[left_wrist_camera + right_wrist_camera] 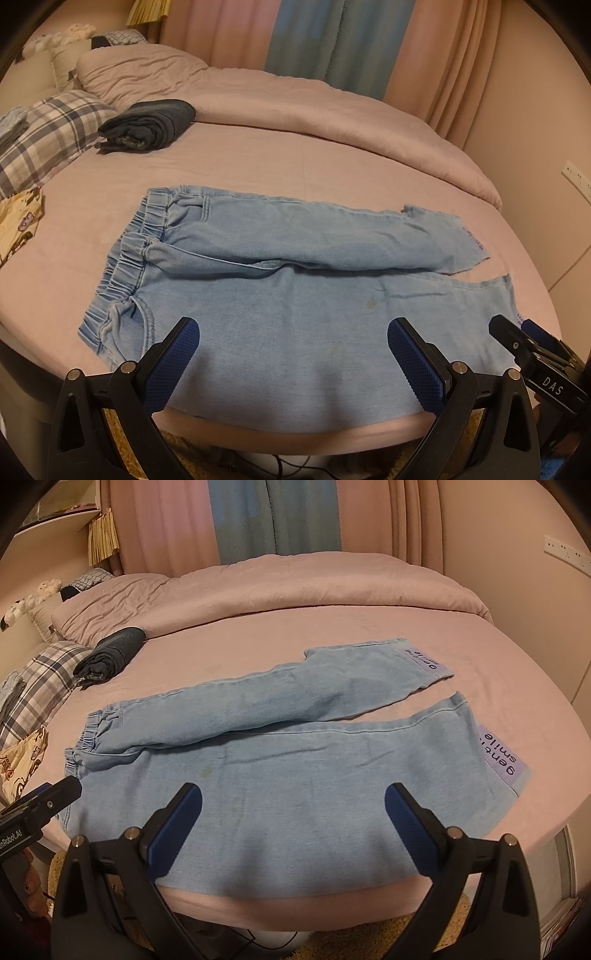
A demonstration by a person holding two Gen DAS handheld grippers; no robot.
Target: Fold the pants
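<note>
Both jaws apart, holding nothing: left hand-held gripper (293,326), right hand-held gripper (293,792), low in frame. Pants (295,295) flat mid-frame on the bed (258,158). Risk: pinching one layer, fold skews. Only the right view shows hem labels (500,757). Upper left: folded dark garment (147,125).

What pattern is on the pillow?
Grey-and-white plaid on the pillow; clearest in the left wrist view.

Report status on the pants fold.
Left gripper open, right gripper open. Light-blue jeans flat on bed, unfolded, legs apart. Nothing in the way.
</note>
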